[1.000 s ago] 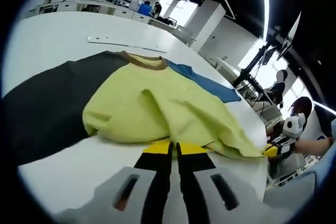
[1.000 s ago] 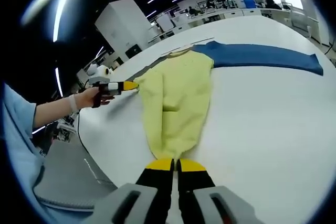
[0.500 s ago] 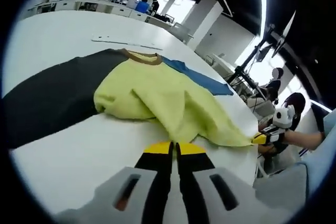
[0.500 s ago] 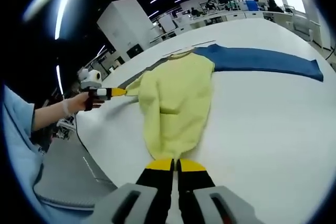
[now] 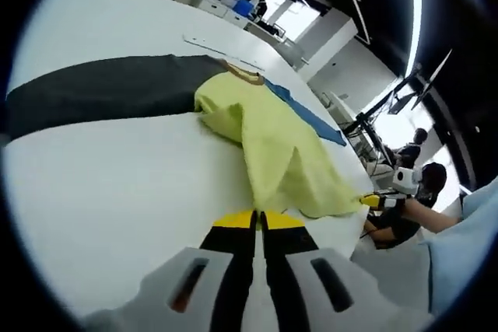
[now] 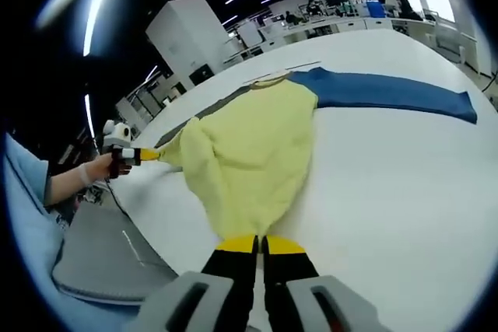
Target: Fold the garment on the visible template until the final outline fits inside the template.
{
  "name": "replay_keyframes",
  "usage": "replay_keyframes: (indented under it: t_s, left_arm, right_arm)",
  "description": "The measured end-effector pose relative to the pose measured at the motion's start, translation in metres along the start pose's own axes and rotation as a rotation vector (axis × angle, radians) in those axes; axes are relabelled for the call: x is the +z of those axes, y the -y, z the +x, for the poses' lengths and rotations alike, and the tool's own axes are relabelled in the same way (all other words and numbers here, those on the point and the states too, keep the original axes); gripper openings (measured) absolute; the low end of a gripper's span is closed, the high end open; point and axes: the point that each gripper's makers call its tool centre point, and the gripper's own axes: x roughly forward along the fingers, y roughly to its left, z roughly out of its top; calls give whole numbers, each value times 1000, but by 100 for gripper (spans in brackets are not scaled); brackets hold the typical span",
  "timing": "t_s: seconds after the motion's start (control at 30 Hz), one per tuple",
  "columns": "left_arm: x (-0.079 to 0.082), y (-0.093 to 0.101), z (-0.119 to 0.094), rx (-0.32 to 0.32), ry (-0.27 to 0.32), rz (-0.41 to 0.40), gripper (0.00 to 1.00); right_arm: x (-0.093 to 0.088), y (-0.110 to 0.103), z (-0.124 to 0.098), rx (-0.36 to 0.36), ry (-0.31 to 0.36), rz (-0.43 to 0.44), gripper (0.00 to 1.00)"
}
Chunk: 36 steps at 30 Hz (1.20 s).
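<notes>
Jaws of the left gripper (image 5: 257,221) pressed together on the yellow hem of the garment (image 5: 272,145), low in the left gripper view. Cloth running away from the tips as a rumpled yellow body over the white table (image 5: 117,184), up to a brown collar (image 5: 245,75). Black sleeve (image 5: 101,91) stretched flat to the left, blue sleeve (image 5: 311,118) to the right beyond the body. Off to the right, right gripper (image 5: 372,201) held in a hand (image 5: 405,209), its yellow tips at the far corner of the hem. Further back, a thin white strip (image 5: 222,48) on the table past the collar.

Jaws of the right gripper (image 6: 261,245) likewise clamped on the yellow hem in the right gripper view, garment (image 6: 249,153) spread ahead, blue sleeve (image 6: 389,91) long and flat to the right. To the left, left gripper (image 6: 144,155) pinching the other hem corner, cloth lifted into a fold there. Template not made out in either view.
</notes>
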Motion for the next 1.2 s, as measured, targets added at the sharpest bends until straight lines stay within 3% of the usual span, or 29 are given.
replay_keyframes:
  t_s: [0.23, 0.37, 0.47, 0.6, 1.0, 1.13, 1.2]
  left_arm:
    - [-36, -6, -18, 41, -49, -74, 0]
    - [-50, -14, -24, 82, -83, -125, 0]
    - [-59, -10, -27, 74, -106, -184, 0]
    - [-69, -10, -25, 88, -134, -182, 0]
    - [-76, -10, -25, 84, -143, -234, 0]
    - [-49, 2, -30, 5, -25, -358, 0]
    - [-46, -2, -34, 13, -13, -377, 0]
  right_arm:
    - [-6, 2, -4, -3, -8, 9, 0]
    - [-5, 3, -3, -3, -11, 10, 0]
    - [-5, 2, -3, 0, -18, 2, 0]
    - [-6, 4, -3, -3, -29, -11, 0]
    - [-9, 9, -7, -2, -51, 6, 0]
    - [1, 4, -11, 14, -30, 35, 0]
    - [5, 3, -12, 12, -29, 25, 0]
